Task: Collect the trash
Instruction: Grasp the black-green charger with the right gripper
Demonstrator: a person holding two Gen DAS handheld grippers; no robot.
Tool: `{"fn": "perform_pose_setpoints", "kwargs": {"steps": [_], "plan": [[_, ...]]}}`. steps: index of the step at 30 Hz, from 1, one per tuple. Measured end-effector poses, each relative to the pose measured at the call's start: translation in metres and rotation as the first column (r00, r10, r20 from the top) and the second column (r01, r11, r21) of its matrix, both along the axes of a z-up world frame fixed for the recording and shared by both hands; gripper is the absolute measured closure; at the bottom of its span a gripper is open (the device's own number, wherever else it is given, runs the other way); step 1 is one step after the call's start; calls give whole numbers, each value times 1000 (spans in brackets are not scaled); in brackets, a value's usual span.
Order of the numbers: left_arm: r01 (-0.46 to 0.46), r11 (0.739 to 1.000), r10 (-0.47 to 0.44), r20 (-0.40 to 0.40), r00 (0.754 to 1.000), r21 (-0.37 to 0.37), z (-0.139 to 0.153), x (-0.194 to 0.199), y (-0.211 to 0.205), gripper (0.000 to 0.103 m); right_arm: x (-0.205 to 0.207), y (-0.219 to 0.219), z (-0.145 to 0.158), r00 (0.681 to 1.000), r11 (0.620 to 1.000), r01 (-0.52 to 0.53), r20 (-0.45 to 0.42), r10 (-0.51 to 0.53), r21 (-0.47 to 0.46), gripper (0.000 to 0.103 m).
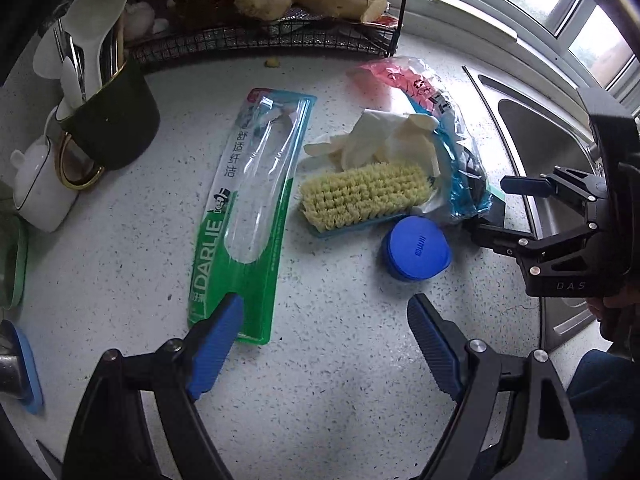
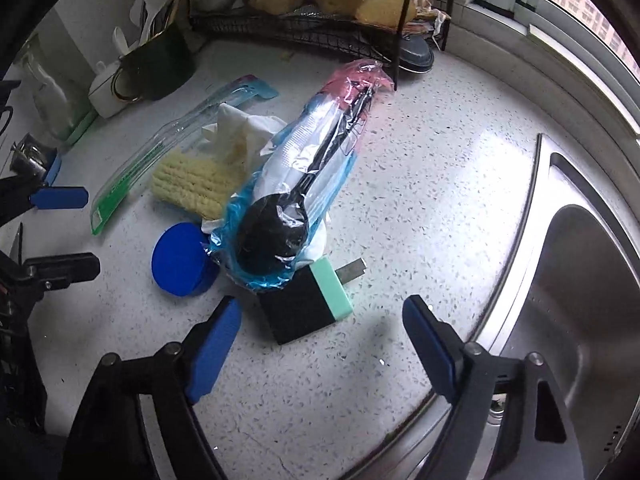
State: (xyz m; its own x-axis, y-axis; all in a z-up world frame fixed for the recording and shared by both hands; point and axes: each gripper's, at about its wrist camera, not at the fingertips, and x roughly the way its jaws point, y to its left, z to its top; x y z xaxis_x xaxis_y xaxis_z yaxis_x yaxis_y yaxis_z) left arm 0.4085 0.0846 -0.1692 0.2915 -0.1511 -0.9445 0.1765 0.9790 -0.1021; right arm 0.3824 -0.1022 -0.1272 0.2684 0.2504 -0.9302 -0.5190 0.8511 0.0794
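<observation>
An empty green toothbrush pack lies flat on the speckled counter, also in the right wrist view. Beside it lie crumpled white tissue, a yellow scrub brush, a blue lid and a plastic bag holding a black spoon. A black and mint sponge sits at the bag's near end. My left gripper is open, its left fingertip over the pack's near end. My right gripper is open just short of the sponge; it also shows in the left wrist view.
A wire rack with ginger stands at the back. A dark mug of utensils and a white pot stand at the left. The steel sink lies to the right, under the window.
</observation>
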Motion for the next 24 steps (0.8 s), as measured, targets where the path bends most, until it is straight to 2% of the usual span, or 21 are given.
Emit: {"fn": "perform_pose_setpoints", "kwargs": {"steps": [3, 5, 7, 9, 17, 21, 24], "plan": [[-2, 1000, 2, -3, 1000, -1, -3, 3, 1, 21, 4, 1, -2, 1000, 1000, -23, -4, 23, -1, 27], [-7, 1000, 7, -8, 1000, -1, -5, 5, 2, 21, 4, 2, -4, 999, 999, -44, -16, 44, -5, 33], [-10, 1000, 10, -7, 1000, -10, -4, 6, 5, 21, 2, 5, -2, 998, 998, -59, 3, 59, -21, 46], [-9, 1000, 9, -2, 1000, -11, -3, 7, 7, 21, 1, 9, 1, 998, 997, -66, 6, 66, -38, 50], [41, 999, -41, 33, 999, 14, 6, 17, 23, 21, -19, 14, 7, 998, 998, -62, -7, 62, -32, 50], [68, 997, -69, 23, 997, 29, 3, 29, 37, 21, -39, 11, 14, 999, 999, -33, -25, 33, 0, 50], [103, 995, -103, 5, 995, 10, -4, 41, 49, 21, -46, 5, 20, 1000, 1000, -21, -23, 21, 13, 50]]}}
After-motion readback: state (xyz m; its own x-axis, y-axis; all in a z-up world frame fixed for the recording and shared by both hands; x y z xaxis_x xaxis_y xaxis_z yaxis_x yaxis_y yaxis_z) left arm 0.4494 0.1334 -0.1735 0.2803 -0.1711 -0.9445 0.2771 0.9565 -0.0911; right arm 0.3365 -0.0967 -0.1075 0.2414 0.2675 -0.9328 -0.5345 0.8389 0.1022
